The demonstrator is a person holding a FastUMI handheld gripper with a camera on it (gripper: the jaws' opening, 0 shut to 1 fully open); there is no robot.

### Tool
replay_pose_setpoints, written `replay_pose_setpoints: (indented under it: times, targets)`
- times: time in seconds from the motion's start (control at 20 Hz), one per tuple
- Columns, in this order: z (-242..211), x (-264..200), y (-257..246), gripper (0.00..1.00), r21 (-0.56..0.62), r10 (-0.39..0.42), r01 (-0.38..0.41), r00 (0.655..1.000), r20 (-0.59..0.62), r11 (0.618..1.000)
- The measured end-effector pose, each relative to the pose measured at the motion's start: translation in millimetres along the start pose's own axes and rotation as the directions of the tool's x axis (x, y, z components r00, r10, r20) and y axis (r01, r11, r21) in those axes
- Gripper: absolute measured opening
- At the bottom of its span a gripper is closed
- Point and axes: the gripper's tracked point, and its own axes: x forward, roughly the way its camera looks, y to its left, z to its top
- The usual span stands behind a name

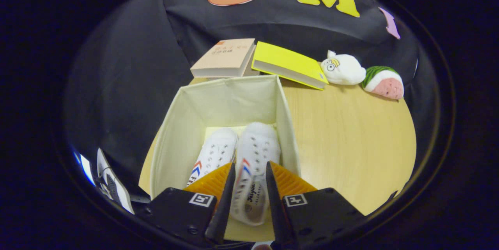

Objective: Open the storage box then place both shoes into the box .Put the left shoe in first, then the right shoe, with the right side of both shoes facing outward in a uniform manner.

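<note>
While the gripper [249,176] clamps the right shoe [255,152] inside the storage box [171,125] — beside the left shoe [214,152] — releasing crookedly could tip it.

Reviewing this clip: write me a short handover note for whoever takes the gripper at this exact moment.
Hand-held gripper: fingers closed on the heel end of the second white shoe, one finger on each side; it looks gripped.
Storage box: open, standing on the wooden table.
First white shoe: already lying in the box, beside the held one.
Held shoe: toe inside the box, heel still between the fingers above the near rim.
Done: box opened, first shoe in, second nearly placed.
Left: lower the held shoe beside the first, release, withdraw. Which way the shoes' sides face cannot be confirmed from here.
</note>
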Motion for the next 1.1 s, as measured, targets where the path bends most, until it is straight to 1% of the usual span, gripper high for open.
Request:
replay_pose_setpoints:
  times: [0.15,0.2,0.3,0.4,0.5,0.6,0.7,0.8,0.9,1.1]
  targets:
    - [24,-31,-6,0.66,-0.01,-0.017,0.019,0.993,0.119,1.0]
    - [34,-43,-12,0.68,-0.021,-0.037,0.041,0.984,0.172,0.999]
    - [60,-74,-26,0.68,-0.034,-0.082,0.098,0.946,0.312,0.995]
    - [75,-110,-42,0.81,-0.031,-0.124,0.15,0.9,0.418,0.988]
    - [84,-141,-58,0.94,-0.007,-0.156,0.182,0.859,0.487,0.983]
    - [86,-163,-76,1.0,0.021,-0.186,0.206,0.83,0.526,0.978]
    - [86,-183,-97,1.0,0.062,-0.222,0.226,0.797,0.561,0.972]
    - [85,-202,-117,1.0,0.092,-0.26,0.258,0.756,0.6,0.962]
    - [79,-214,-126,1.0,0.129,-0.289,0.27,0.723,0.628,0.954]
    - [66,-235,-150,1.0,0.165,-0.327,0.292,0.686,0.65,0.942]
